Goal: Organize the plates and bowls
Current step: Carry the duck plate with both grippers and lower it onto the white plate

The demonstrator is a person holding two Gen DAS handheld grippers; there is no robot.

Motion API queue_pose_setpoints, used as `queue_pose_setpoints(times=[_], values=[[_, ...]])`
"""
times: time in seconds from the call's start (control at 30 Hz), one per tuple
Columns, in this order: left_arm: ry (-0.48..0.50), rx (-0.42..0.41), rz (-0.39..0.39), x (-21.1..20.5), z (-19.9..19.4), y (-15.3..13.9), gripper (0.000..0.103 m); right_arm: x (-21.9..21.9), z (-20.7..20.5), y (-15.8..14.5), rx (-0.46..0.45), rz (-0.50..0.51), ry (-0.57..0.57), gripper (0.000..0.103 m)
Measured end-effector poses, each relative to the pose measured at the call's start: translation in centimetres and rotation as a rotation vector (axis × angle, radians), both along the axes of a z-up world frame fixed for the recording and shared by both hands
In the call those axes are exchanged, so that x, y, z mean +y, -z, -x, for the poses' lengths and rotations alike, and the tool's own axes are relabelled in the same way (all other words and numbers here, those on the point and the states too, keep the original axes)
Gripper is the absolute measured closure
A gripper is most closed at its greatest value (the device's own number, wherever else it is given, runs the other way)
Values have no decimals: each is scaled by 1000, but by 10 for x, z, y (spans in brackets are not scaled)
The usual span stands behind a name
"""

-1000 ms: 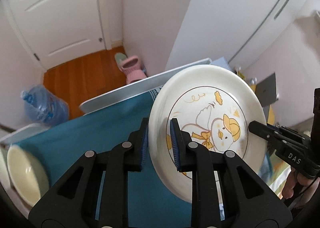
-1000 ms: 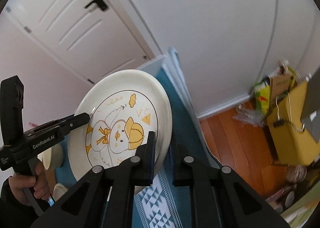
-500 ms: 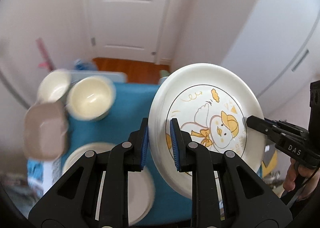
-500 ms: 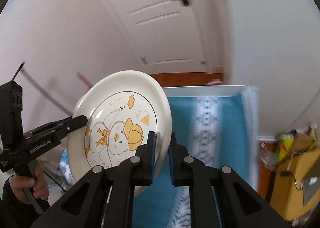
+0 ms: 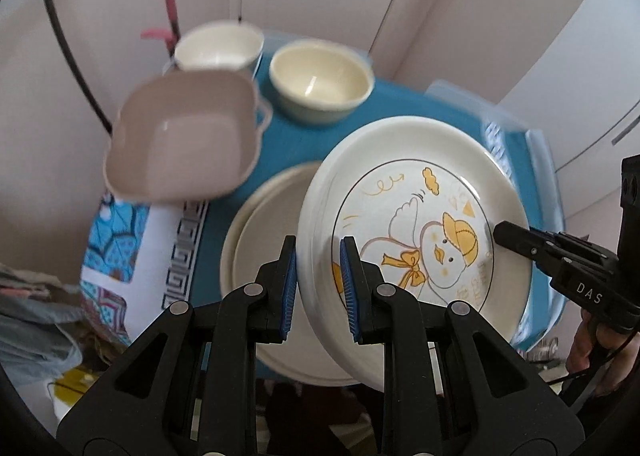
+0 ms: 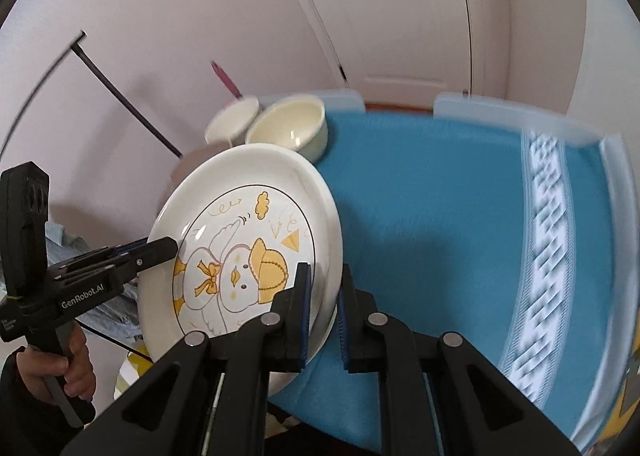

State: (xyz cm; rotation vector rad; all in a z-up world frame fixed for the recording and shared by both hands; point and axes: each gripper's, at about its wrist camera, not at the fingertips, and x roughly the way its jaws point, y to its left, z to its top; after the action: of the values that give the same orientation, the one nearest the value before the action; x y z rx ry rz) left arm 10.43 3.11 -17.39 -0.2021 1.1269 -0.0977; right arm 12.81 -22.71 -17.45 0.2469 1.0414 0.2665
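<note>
A white plate with a yellow duck drawing (image 5: 420,240) hangs tilted above the blue-clothed table (image 6: 440,216). My left gripper (image 5: 318,288) is shut on its near-left rim. My right gripper (image 6: 323,308) is shut on the opposite rim, and its fingers (image 5: 520,244) show at the plate's right edge in the left wrist view. Under the duck plate, a plain cream plate (image 5: 260,256) lies flat on the cloth. In the right wrist view the duck plate (image 6: 248,240) hides that plate, and the left gripper's fingers (image 6: 156,250) clamp its left rim.
At the table's far left stand a cream bowl (image 5: 320,84), a white bowl (image 5: 218,46) and a pink square dish (image 5: 180,140). A patterned cloth (image 5: 120,256) hangs off the left edge. A white door (image 6: 400,36) is behind. Bare blue cloth lies to the right.
Both grippers carried the duck plate sideways across the table while rolling. The bowls, pink dish and plain plate came into view, and the duck plate now hangs over the plain plate.
</note>
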Motion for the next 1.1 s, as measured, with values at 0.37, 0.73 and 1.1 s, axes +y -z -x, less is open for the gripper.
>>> queue_pose_setpoints(times=[0.37, 0.73, 1.1], values=[[75, 78, -30, 10, -9, 61, 85, 33, -2, 42, 41, 86, 19, 92], [154, 68, -147, -8, -14, 68, 84, 35, -7, 45, 56, 121, 45, 92], [234, -17, -402, -36, -9, 66, 84, 36, -8, 52, 80, 144, 36, 92]])
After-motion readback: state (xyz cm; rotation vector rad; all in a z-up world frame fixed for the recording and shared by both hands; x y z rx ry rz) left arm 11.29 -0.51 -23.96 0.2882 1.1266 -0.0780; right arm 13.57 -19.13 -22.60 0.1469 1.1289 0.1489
